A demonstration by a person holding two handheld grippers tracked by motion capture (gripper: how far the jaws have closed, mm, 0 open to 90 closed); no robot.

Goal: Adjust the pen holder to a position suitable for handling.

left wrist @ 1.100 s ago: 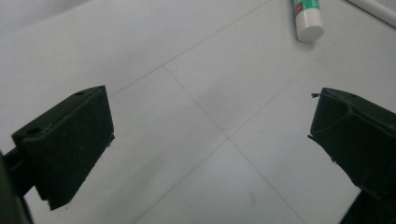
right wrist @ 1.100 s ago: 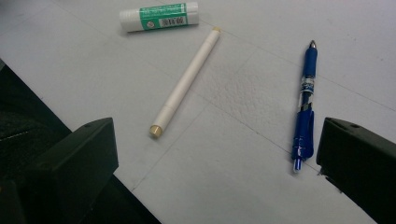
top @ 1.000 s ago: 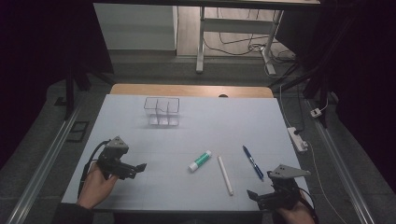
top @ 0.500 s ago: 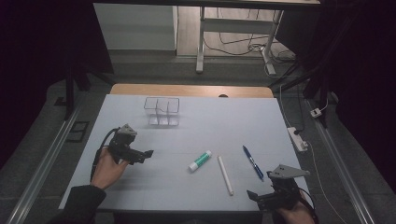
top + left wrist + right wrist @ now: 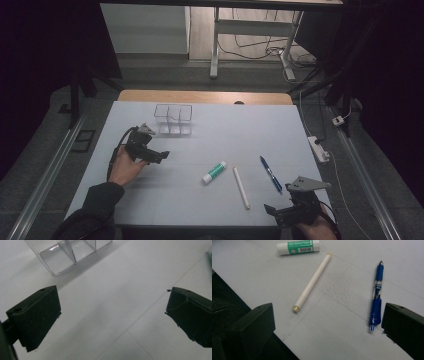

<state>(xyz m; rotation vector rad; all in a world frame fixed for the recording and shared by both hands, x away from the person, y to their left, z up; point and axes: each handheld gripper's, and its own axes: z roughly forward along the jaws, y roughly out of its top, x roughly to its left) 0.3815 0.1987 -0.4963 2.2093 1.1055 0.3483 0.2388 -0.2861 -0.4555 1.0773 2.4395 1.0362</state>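
Lying flat on the pale matte worktop (image 5: 230, 130): one green-and-white glue stick (image 5: 213, 172), one slim white cylinder with tan ends (image 5: 241, 187), one blue pen (image 5: 270, 173), all near each other right of centre. One clear plastic organiser (image 5: 173, 118), rectangular with thin dividers, stands toward the far left. Left gripper (image 5: 159, 156), hand wrapped around it, sits just in front of the organiser, black jaws wide and empty. Right gripper (image 5: 273, 214) is low at the near edge, jaws wide, pen just inside the right jaw.
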